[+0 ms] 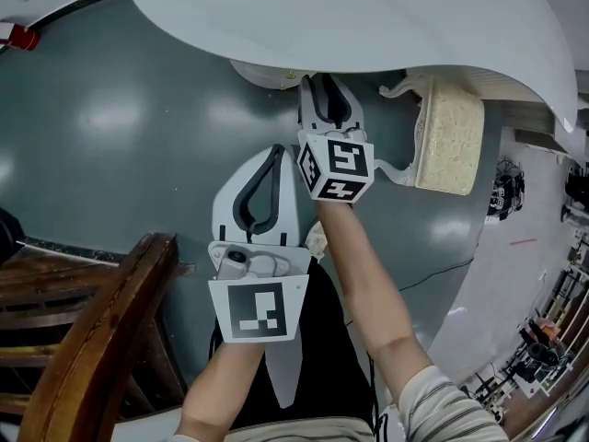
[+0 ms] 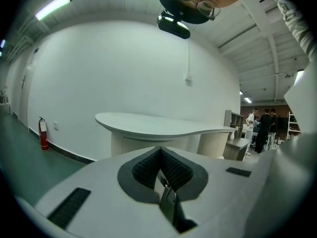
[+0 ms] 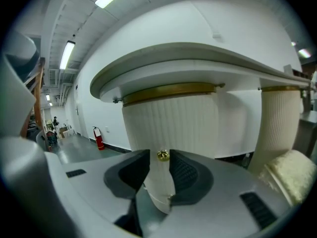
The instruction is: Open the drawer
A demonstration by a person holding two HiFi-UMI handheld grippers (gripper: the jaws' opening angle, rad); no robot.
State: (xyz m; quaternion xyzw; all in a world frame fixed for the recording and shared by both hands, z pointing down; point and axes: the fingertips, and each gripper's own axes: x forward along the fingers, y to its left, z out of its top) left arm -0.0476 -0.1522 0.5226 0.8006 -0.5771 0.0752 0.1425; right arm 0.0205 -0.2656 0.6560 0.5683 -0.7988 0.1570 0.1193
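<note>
A small brass knob (image 3: 163, 155) sticks out of a white ribbed round cabinet (image 3: 173, 120) under the white tabletop (image 1: 368, 17); a brass band (image 3: 168, 90) runs round the cabinet's top. My right gripper (image 3: 159, 156) is open, its dark pads on either side of the knob with a little gap to each. In the head view my right gripper (image 1: 329, 86) reaches under the table's edge, and the knob is hidden there. My left gripper (image 1: 273, 153) hangs further back and lower left, away from the cabinet. Its pads meet at the tip with nothing between them, as the left gripper view (image 2: 159, 150) shows.
A dark wooden chair (image 1: 92, 339) stands at the lower left. A cream fuzzy seat (image 1: 449, 141) sits right of the right gripper, beside a second ribbed column (image 3: 280, 128). A red fire extinguisher (image 3: 99, 138) stands by the far wall. People stand far off at the right (image 2: 262, 128).
</note>
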